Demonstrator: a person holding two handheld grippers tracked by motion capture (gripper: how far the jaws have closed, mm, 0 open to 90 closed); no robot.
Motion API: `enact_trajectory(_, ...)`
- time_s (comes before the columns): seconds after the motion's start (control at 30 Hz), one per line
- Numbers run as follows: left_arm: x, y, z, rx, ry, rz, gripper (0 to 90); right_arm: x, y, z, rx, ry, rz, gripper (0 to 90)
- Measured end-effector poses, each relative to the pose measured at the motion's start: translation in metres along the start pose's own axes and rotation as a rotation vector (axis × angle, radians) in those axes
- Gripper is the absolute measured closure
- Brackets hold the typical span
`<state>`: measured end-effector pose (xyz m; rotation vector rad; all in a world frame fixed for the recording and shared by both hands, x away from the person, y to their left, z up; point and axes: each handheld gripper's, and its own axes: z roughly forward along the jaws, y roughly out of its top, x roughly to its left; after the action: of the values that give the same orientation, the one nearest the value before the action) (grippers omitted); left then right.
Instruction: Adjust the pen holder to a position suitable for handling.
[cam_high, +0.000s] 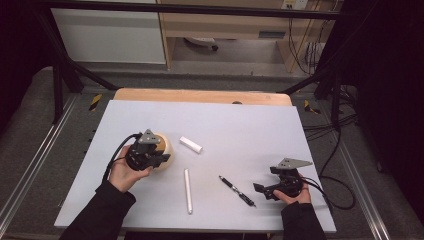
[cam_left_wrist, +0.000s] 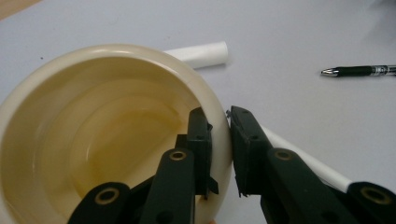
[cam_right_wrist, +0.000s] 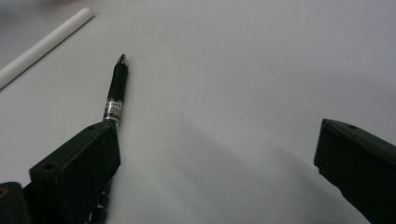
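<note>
A cream-coloured bowl (cam_high: 165, 145) stands on the left of the white table sheet (cam_high: 240, 125). My left gripper (cam_high: 161, 158) is shut on its rim. In the left gripper view one jaw is inside the bowl (cam_left_wrist: 102, 135) and the other outside, with the left gripper (cam_left_wrist: 219, 120) pinching the wall. A black pen (cam_high: 236, 190) lies at the front right. My right gripper (cam_high: 266, 180) rests just right of it, open and holding nothing. In the right gripper view the pen (cam_right_wrist: 114, 93) runs under the left jaw of the open right gripper (cam_right_wrist: 215, 135).
A long white tube (cam_high: 188, 190) lies front centre, also seen as the long tube (cam_left_wrist: 308, 158) (cam_right_wrist: 42, 46). A short white tube (cam_high: 191, 144) (cam_left_wrist: 201, 53) lies beside the bowl. A wooden table edge (cam_high: 200, 95) borders the far side; black frame bars and cables surround the table.
</note>
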<state>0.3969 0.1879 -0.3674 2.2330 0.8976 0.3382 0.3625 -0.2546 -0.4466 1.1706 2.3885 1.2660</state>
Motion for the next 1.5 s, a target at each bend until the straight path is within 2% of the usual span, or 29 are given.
enact_trajectory(0.33, -0.008, 0.001, 0.005, 0.017, -0.011, -0.015, 78.2, 0.0, 0.0, 0.0, 0.001, -0.001, 0.0, 1.0)
enact_trajectory(0.77, -0.005, 0.006, 0.01, 0.026, -0.021, -0.038, 78.0, 0.0, 0.0, 0.0, 0.002, -0.001, 0.0, 1.0)
enact_trajectory(1.07, 0.001, 0.009, 0.014, 0.006, -0.01, -0.03, 76.1, 0.0, 0.0, 0.0, 0.003, -0.002, 0.0, 1.0)
enact_trajectory(1.5, 0.005, 0.012, 0.016, 0.016, -0.02, -0.003, 75.2, 0.0, 0.0, 0.001, 0.003, -0.002, -0.001, 1.0)
